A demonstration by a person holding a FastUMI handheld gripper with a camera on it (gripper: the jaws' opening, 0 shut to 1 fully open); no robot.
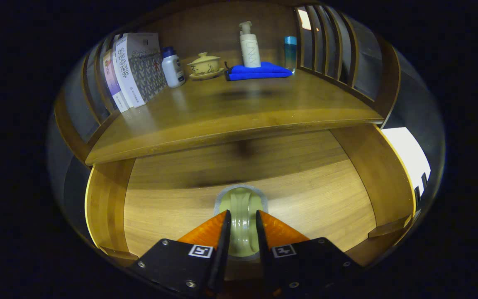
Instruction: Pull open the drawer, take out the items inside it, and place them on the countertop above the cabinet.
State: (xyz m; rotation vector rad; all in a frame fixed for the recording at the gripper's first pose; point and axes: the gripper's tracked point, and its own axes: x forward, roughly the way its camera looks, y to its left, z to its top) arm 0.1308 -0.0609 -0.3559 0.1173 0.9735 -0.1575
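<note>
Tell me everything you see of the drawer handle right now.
The drawer handle is a pale greenish, glossy pull, ceramic or plastic by its look, set upright on a grey oval backplate in the middle of the wooden drawer front. The claw has one finger along each side of it, seemingly pressing. The drawer looks unopened, under the countertop.

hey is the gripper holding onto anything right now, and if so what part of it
Yes. The gripper is shut on the drawer handle, with one finger on each side of the handle's upright bar, on the drawer front below the countertop.
</note>
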